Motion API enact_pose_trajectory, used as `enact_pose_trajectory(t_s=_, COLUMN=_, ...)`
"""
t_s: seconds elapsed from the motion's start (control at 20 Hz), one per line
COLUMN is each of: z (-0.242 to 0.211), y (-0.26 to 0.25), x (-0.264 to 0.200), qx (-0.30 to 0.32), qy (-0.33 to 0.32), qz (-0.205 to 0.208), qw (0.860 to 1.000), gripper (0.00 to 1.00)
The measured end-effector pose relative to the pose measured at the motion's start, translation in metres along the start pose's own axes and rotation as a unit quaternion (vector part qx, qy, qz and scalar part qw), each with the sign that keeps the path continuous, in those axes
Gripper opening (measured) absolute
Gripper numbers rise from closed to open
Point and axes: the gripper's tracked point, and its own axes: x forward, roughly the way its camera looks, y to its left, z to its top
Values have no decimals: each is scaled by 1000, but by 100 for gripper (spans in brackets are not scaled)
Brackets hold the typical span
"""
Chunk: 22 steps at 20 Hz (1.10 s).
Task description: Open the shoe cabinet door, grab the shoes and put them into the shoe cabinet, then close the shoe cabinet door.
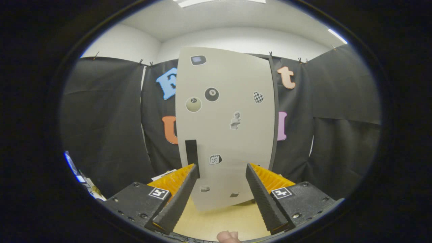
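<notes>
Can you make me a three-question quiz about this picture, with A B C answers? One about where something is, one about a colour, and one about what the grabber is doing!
1. Where is the black handle on the shoe cabinet door?
A. Low down, by the left finger's tip
B. At the very top
C. On the floor

2. What colour are the ribbed parts behind the fingers?
A. Green
B. Orange
C. Pink

3. What is the gripper doing?
A. Squeezing the handle
B. Holding a shoe
C. Open, holding nothing

Answers: 1 A, the handle sits just above the left fingertip. 2 B, both ribbed parts are orange. 3 C, the fingers stand apart with only the door beyond them.
</notes>
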Motion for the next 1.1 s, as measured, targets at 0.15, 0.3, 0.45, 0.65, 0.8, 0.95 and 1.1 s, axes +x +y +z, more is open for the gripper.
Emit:
enact_pose_trajectory(t_s=0.15, z=-3, y=2, x=1, qx=6, qy=7, qz=3, qw=1000, gripper=95)
enact_pose_trajectory(t_s=0.3, z=-1, y=3, x=0, qx=18, qy=6, qz=8, qw=1000, gripper=95)
enact_pose_trajectory(t_s=0.45, z=-1, y=4, x=0, qx=14, qy=-1, qz=7, qw=1000, gripper=95)
enact_pose_trajectory(t_s=0.65, z=-7, y=10, x=1, qx=8, qy=4, qz=13, qw=1000, gripper=95)
enact_pose_trajectory(t_s=0.8, z=-5, y=11, x=1, qx=2, qy=0, qz=10, qw=1000, gripper=95)
enact_pose_trajectory(t_s=0.95, z=-7, y=15, x=2, qx=-3, qy=1, qz=10, qw=1000, gripper=95)
enact_pose_trajectory(t_s=1.1, z=-13, y=21, x=0, qx=2, qy=0, qz=14, qw=1000, gripper=95)
